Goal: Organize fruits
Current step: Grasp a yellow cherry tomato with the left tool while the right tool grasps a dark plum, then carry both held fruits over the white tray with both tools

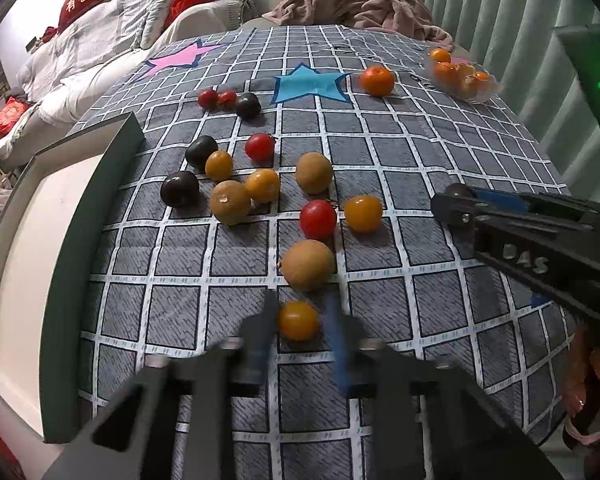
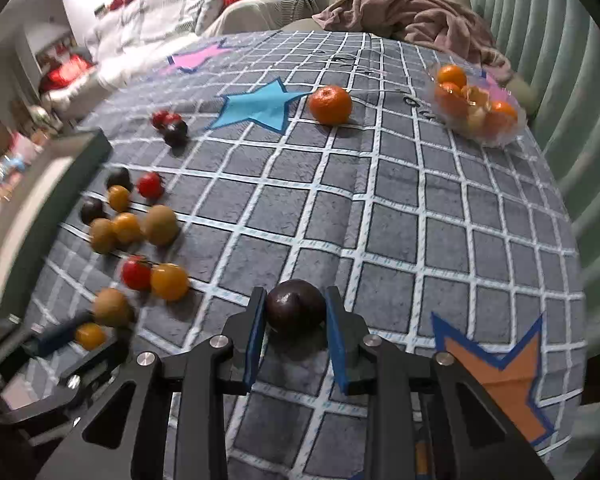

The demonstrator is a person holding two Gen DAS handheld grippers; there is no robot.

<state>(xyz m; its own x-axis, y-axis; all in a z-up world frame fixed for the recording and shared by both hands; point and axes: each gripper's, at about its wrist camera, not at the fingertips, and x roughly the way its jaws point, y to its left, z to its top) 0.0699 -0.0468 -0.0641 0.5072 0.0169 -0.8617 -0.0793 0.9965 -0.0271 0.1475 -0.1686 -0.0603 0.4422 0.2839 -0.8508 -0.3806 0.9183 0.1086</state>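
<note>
Several small fruits lie on the checked cloth (image 1: 380, 152): red, yellow, dark and brown ones. My left gripper (image 1: 302, 312) is open around a yellow fruit (image 1: 298, 320), fingers either side, blurred. A brown fruit (image 1: 308, 264) sits just beyond it. My right gripper (image 2: 296, 308) is shut on a dark plum (image 2: 296, 310) just above the cloth; it shows in the left wrist view (image 1: 456, 200) at right. A mandarin (image 2: 330, 104) lies alone near the blue star. A clear bowl (image 2: 512, 136) at back right holds mandarins.
A green-rimmed white tray (image 1: 60, 240) stands at the cloth's left edge. A pink blanket (image 1: 352, 0) lies at the back. A ribbed green cushion (image 2: 580, 160) bounds the right side. An orange star (image 2: 500, 372) marks the cloth near my right gripper.
</note>
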